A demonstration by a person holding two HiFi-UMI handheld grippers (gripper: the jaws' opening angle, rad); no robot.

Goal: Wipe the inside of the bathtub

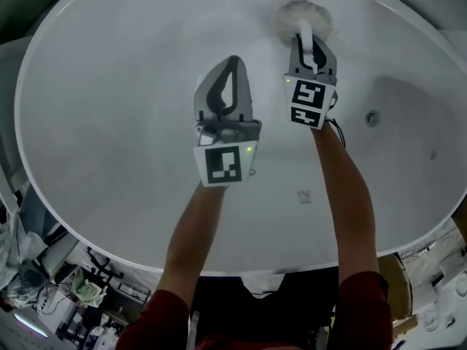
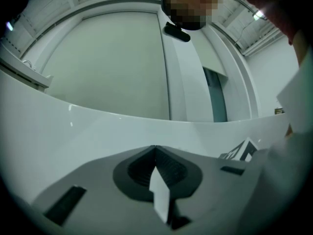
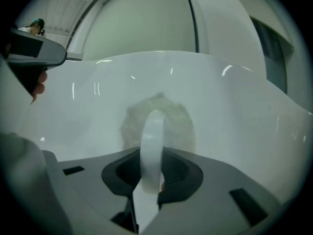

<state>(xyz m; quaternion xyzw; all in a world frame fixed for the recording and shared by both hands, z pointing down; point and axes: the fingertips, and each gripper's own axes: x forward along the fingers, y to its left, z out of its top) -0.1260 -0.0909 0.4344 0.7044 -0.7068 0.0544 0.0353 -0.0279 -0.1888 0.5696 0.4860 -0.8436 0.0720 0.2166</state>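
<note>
While the right gripper (image 1: 310, 49) clamps the white handle (image 1: 303, 31) of a fluffy pad (image 1: 292, 12) set against the far wall of the tub (image 1: 109, 100) just under the rim, the left gripper (image 1: 233, 63) hangs shut and empty over mid-basin, bare white floor all round it and the drain (image 1: 373, 118) nearer the right edge.

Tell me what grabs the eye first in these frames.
The big glossy white oval bathtub fills the head view. At its far wall, the right gripper is shut on the white loop handle of a fluffy white round scrubbing pad that lies against the tub wall. The left gripper hangs shut and empty over the tub's middle.
</note>
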